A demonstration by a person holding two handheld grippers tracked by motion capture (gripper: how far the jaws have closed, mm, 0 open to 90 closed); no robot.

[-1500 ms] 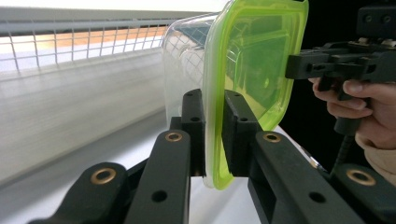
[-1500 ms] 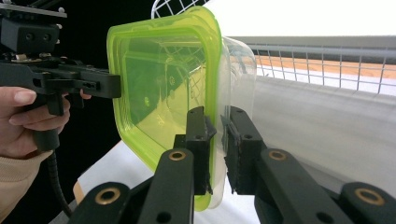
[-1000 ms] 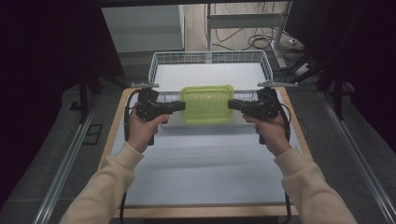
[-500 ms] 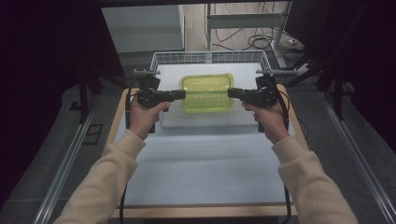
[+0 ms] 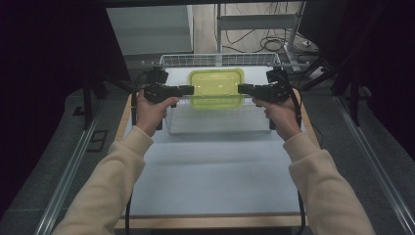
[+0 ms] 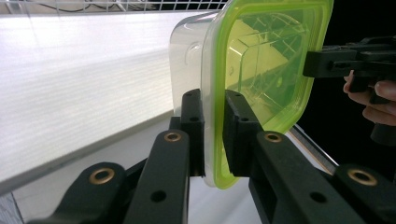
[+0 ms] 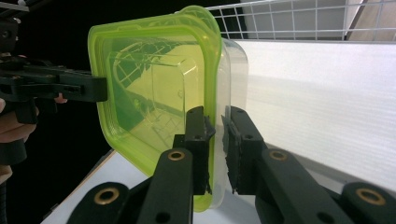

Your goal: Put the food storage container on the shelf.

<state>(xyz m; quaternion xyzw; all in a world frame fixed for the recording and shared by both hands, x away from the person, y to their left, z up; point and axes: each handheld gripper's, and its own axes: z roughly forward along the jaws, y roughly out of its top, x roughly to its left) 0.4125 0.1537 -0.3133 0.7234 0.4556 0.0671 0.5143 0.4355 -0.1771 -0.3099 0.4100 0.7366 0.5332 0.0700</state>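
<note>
Nearest the person, two cream sleeves reach forward over the bare white table (image 5: 215,176). The left hand (image 5: 150,110) and the right hand (image 5: 281,111) each hold a black gripper, level with one another.

Beyond the hands, the left gripper (image 5: 188,89) points inward at the left edge of a box (image 5: 217,88), a clear plastic container with a green lid. Seen along its own jaws, the left gripper (image 6: 214,135) has its jaws clamped on the rim of the box (image 6: 243,70), one on the clear wall side and one on the green lid side. The right gripper (image 5: 243,88) meets the opposite edge of the box. In its own view the right gripper (image 7: 215,140) pinches the rim of the box (image 7: 159,98) in the same way, jaws closed on the lid edge and the clear wall.

The box hangs between the two grippers, lid upward, above the near rim of a wire basket (image 5: 220,59). The basket's white floor lies under and behind the box, and its far mesh wall stands beyond it.
</note>
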